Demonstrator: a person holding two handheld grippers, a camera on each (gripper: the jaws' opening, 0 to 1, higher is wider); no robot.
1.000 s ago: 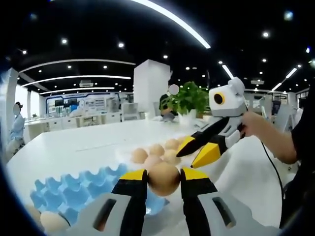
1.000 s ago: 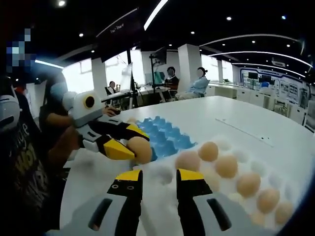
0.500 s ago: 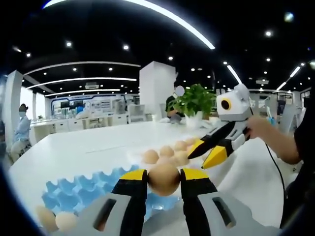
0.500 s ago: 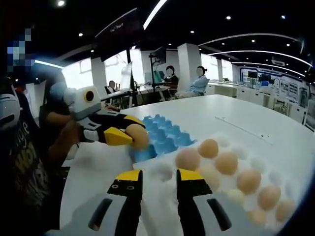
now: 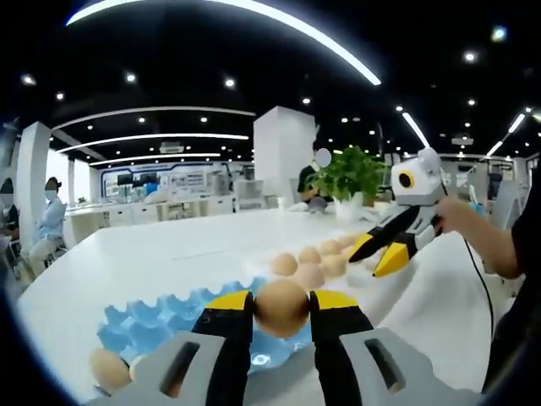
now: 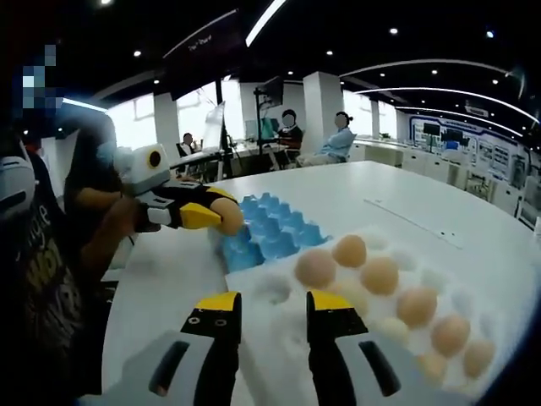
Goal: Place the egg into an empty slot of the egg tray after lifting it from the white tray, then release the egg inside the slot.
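I hold the egg (image 5: 281,308) tight between the jaws of my left gripper (image 5: 281,315). The egg is up in the air, over the near edge of the blue egg tray (image 5: 161,315). In the right gripper view I can see the same egg (image 6: 228,219) at the tip of my left gripper (image 6: 211,216), just at the side of the blue egg tray (image 6: 269,233).

Two eggs (image 5: 112,369) already sit in the blue tray, at its near left end.

Past the blue tray lies the white tray (image 6: 279,334), touching it or nearly so. It has a bunch of brown eggs (image 6: 379,275) in it, and some of its cups are bare.

My right gripper (image 6: 268,326) hangs over the near part of the white tray. Its jaws are apart and grip nothing. From the left gripper view, my right gripper (image 5: 382,251) is over the far eggs (image 5: 310,260).

Both trays are on a big white bench (image 5: 135,254). A green plant (image 5: 351,173) stands at the far end.
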